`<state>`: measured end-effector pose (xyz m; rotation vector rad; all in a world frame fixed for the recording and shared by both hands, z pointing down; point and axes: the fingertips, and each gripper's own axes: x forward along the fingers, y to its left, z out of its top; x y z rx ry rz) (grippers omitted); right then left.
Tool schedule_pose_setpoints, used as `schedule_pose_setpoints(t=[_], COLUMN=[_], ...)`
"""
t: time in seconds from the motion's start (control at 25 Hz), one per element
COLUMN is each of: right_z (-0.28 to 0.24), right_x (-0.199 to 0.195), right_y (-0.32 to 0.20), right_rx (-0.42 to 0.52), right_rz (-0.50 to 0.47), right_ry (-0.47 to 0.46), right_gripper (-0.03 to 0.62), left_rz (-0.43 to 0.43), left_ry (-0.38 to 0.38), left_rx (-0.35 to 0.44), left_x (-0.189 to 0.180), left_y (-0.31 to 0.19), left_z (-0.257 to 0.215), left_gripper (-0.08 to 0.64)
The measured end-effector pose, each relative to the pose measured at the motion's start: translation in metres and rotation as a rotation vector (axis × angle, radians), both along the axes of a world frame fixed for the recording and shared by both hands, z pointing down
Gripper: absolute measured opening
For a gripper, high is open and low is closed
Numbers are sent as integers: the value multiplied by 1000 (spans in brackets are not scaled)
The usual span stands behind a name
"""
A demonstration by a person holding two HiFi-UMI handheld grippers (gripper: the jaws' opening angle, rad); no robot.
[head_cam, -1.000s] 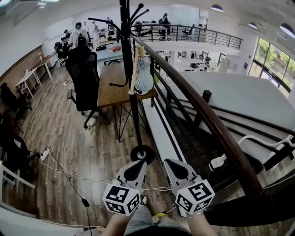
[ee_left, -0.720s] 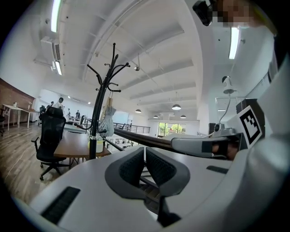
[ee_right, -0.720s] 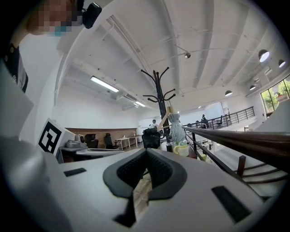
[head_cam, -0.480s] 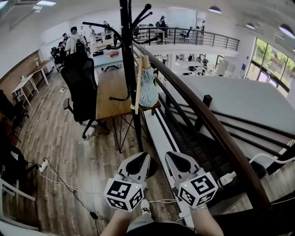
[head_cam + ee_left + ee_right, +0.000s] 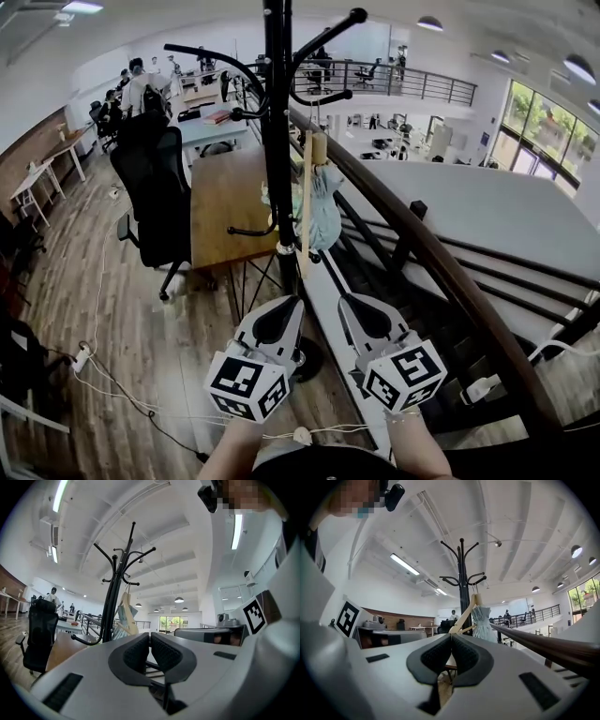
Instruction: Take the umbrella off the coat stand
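Note:
A black coat stand (image 5: pixel 277 141) rises straight ahead of me beside the stair rail. A pale blue umbrella (image 5: pixel 322 202) with a light wooden stick hangs from one of its lower hooks, on the right side of the pole. My left gripper (image 5: pixel 286 302) and right gripper (image 5: pixel 349 300) are held side by side, level, just short of the pole and below the umbrella. Both are shut with nothing in them. The left gripper view shows its pads (image 5: pixel 140 651) pressed together, with the stand (image 5: pixel 112 597) and umbrella (image 5: pixel 123 616) beyond. In the right gripper view the umbrella (image 5: pixel 482 620) hangs just past the shut gripper (image 5: pixel 451 635).
A dark wooden handrail (image 5: pixel 422 244) runs diagonally on the right with a stairwell below it. A wooden desk (image 5: pixel 220 197) and a black office chair (image 5: pixel 155 187) stand left of the pole. Cables (image 5: pixel 94 356) trail over the wood floor. People work at the far back.
Both grippers have moved forward and upward toward the coat stand, which now looms larger and nearer. Both stay shut and empty.

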<state>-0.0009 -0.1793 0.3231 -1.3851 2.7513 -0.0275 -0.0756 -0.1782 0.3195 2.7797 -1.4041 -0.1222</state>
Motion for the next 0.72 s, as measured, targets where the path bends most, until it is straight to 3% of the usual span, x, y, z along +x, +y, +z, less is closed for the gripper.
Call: schedule_pose_setpoints(t=[0.36,0.72], right_z=[1,-30], right_x=[-5,6], right_y=[-27,-62], right_rx=[-1,73], right_rz=[40,71], right_ry=[-2,15], right_gripper=[28,28], left_rz=[12,15], left_ry=[20,22], left_rx=[17,36], left_x=[-20,-19], left_y=[-31,-50], left_z=[-8,-21], left_gripper=[23,23])
